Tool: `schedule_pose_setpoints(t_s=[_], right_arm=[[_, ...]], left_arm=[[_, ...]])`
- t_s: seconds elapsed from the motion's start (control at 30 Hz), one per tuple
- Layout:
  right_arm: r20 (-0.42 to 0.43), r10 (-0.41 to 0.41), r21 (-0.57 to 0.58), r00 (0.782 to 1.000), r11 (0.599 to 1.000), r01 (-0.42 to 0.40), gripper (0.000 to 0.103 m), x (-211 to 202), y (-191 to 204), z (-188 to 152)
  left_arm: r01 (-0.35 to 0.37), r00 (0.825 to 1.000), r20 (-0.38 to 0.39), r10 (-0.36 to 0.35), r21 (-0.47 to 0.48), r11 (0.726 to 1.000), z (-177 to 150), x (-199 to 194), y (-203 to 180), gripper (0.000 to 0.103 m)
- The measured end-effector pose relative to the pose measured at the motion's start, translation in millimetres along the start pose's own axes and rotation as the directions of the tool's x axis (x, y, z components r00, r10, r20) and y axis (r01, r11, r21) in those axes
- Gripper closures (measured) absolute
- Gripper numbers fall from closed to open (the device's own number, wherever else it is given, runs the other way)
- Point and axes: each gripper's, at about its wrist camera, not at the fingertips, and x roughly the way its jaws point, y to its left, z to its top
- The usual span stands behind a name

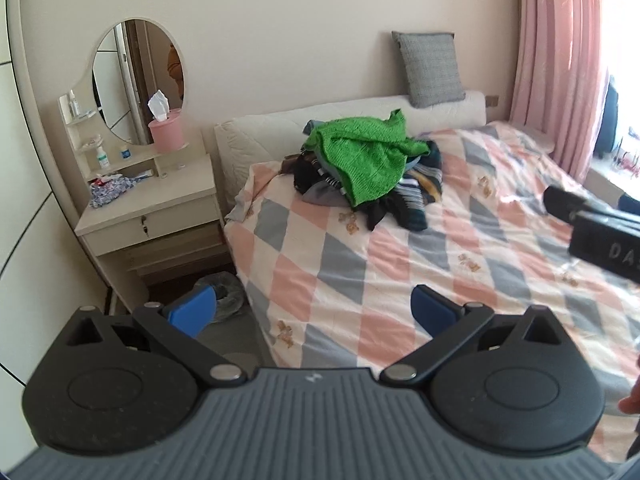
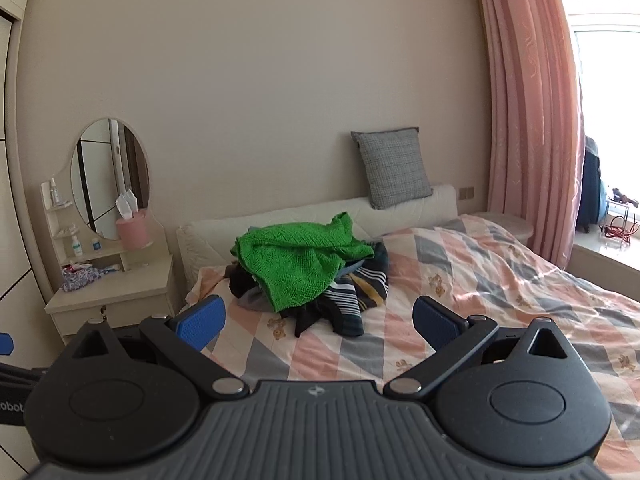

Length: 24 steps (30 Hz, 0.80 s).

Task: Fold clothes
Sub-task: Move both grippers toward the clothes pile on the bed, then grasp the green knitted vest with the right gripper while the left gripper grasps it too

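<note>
A pile of clothes [image 1: 400, 192] lies near the head of the bed, with a green knit garment [image 1: 360, 156] on top of dark and striped pieces. The same pile [image 2: 348, 300] and green garment [image 2: 296, 264] show in the right wrist view. My left gripper [image 1: 312, 312] is open and empty, held above the bed's near left corner, well short of the pile. My right gripper [image 2: 318, 324] is open and empty, also short of the pile. Part of the right gripper's body [image 1: 600, 232] shows at the right edge of the left wrist view.
The bed has a pink, grey and white diamond quilt [image 1: 460, 280] and a grey pillow [image 1: 430, 68] on the headboard. A dressing table [image 1: 152, 200] with an oval mirror and pink tissue box [image 1: 166, 130] stands left. A bin bag [image 1: 224, 292] lies on the floor. Pink curtains [image 1: 560, 60] hang right.
</note>
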Motion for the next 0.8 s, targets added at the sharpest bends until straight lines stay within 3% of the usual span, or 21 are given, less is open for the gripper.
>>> schedule_pose_setpoints(t_s=[0.23,0.5,0.8], right_arm=[[-0.096,-0.026,0.006,0.995,1.000,0.027,0.001,26,-20,-6],[-0.193,0.010,0.069,0.981,0.998,0.004,0.001,65,-30,-13],[-0.268,0.025,0.119,0.963,0.993,0.007,0.001,150,-33,-25]], left_arm=[[-0.026,0.998,-0.050,0.026,0.001,1.000,2,30,-8,0.000],[-0.018,0.998,-0.061,0.018,0.007,1.000,18,66,-4,0.000],[0.053,0.991,-0.121,-0.050,0.020,0.998,45,162,15,0.000]])
